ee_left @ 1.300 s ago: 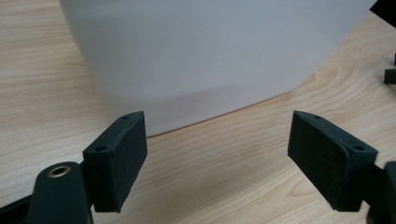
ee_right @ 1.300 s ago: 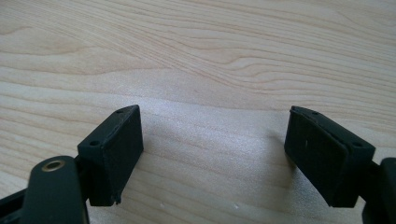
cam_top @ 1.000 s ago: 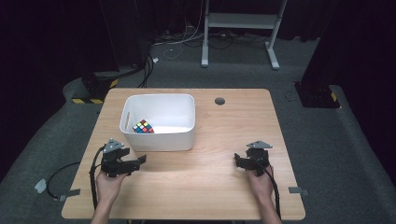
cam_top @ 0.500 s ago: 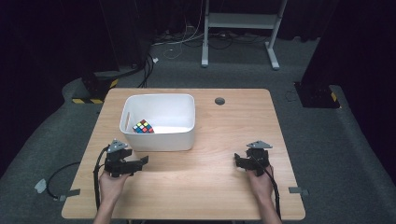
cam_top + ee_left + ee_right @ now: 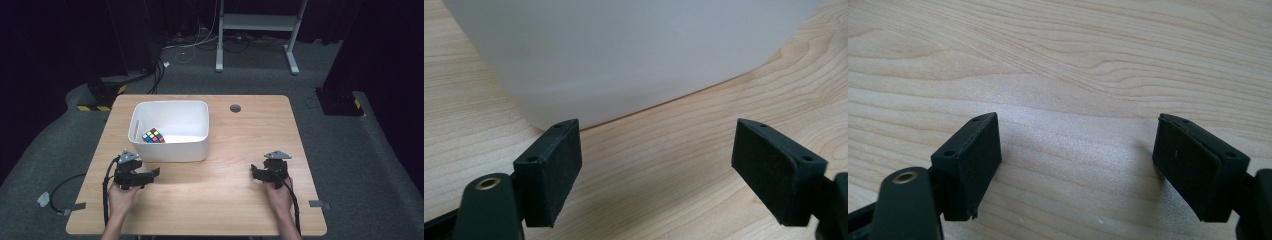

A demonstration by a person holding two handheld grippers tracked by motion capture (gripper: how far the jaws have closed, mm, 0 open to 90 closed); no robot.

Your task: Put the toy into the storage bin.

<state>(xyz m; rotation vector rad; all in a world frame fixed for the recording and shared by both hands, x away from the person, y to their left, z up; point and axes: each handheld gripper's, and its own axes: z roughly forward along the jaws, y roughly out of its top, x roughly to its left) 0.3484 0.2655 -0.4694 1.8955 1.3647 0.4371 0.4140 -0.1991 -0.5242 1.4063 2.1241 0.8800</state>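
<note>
A white bin [image 5: 192,148] stands on the wooden table [image 5: 235,135] at the back left, with a colourful puzzle cube [image 5: 153,136] lying inside it near its left wall. My left gripper [image 5: 141,171] rests on the table just in front of the bin's near left corner, open and holding nothing. In the left gripper view the bin's white wall [image 5: 624,50] rises close ahead of the spread jaws of my left gripper [image 5: 671,167]. My right gripper [image 5: 265,171] rests near the front right of the table, open, with bare wood between its jaws [image 5: 1078,165].
A round cable hole [image 5: 235,108] sits in the tabletop near the back edge. Each gripper trails a cable off the front of the table. Beyond the table lie floor cables [image 5: 190,47] and a metal stand's legs [image 5: 292,50].
My left gripper has shifted slightly forward and right along the bin's front. The right gripper has not moved.
</note>
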